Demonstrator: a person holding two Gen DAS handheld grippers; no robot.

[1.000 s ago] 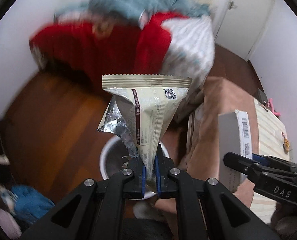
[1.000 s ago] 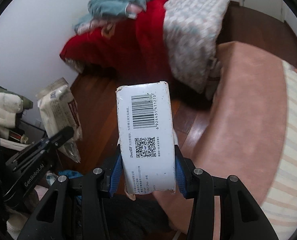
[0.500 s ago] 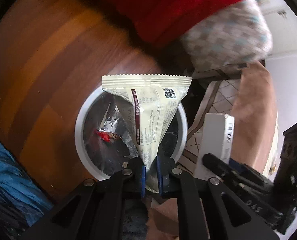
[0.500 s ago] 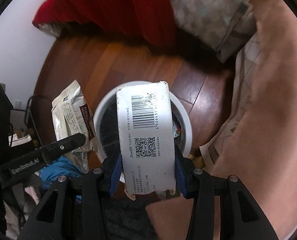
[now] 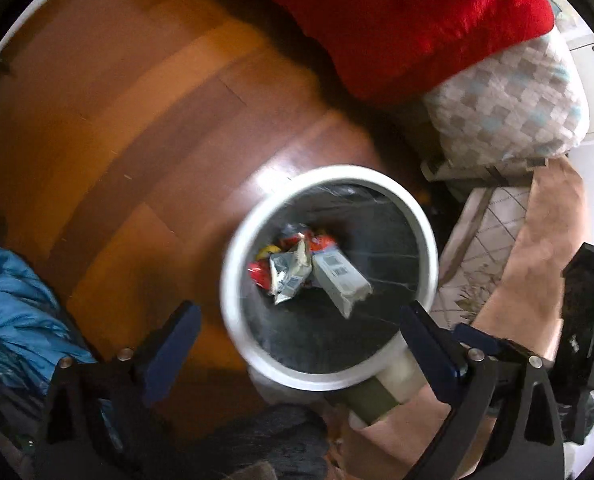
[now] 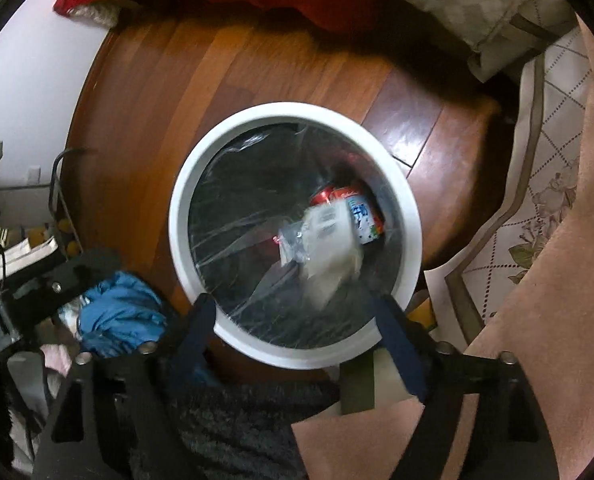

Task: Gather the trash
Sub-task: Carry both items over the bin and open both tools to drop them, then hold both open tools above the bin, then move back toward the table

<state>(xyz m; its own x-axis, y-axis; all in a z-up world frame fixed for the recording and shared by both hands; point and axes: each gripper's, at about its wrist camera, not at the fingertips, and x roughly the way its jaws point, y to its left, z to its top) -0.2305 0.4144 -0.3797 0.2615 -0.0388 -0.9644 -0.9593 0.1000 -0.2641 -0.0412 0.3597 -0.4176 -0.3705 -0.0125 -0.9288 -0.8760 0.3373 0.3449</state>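
A round white trash bin (image 5: 233, 272) with a dark liner stands on the wood floor, below both grippers; it also shows in the right wrist view (image 6: 185, 184). Inside lie the cream snack wrapper (image 5: 287, 276), the white barcode box (image 5: 341, 280) and red packaging (image 5: 257, 272). In the right wrist view the box (image 6: 329, 240) looks blurred, beside the wrapper (image 6: 291, 244) and a red can (image 6: 331, 194). My left gripper (image 5: 301, 330) is open and empty above the bin's near rim. My right gripper (image 6: 293, 322) is open and empty too.
A red blanket (image 5: 397, 20) and a checkered pillow (image 5: 505, 104) lie beyond the bin. A bed with a pinkish cover (image 6: 557, 280) is at the right. Blue cloth (image 5: 13, 312) is piled at the left. The wood floor (image 5: 117, 120) spreads to the left of the bin.
Both grippers opened. The wrapper left my left gripper and the box left my right gripper; both now lie in the bin.
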